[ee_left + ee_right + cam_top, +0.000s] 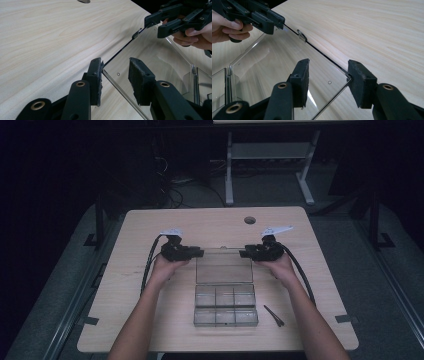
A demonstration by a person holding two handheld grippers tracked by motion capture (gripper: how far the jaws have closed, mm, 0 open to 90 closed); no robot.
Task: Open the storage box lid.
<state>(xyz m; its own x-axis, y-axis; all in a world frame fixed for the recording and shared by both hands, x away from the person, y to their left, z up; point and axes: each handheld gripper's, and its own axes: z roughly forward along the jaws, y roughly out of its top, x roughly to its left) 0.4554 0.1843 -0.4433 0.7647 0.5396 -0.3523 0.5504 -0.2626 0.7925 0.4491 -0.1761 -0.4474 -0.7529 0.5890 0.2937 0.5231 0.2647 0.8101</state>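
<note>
A clear plastic compartment box (pixel 225 305) lies in the middle of the table with its lid (pixel 223 267) swung open away from me. My left gripper (pixel 200 252) is at the lid's far left corner and my right gripper (pixel 243 253) at its far right corner. In the left gripper view the jaws (pixel 115 62) straddle the lid (pixel 150 55) corner, and only the left pad (pixel 96 75) meets its edge. In the right gripper view the jaws (pixel 329 63) straddle the other corner of the lid (pixel 274 62), which touches the right pad (pixel 359 82). Both grippers stand open.
A latch tab (pixel 302 36) sticks out from the middle of the lid's far edge. A black tweezer-like tool (pixel 274 315) lies right of the box. The wooden table (pixel 150 320) has a round hole (pixel 250 220) near its far edge. Desk legs stand on the floor beyond.
</note>
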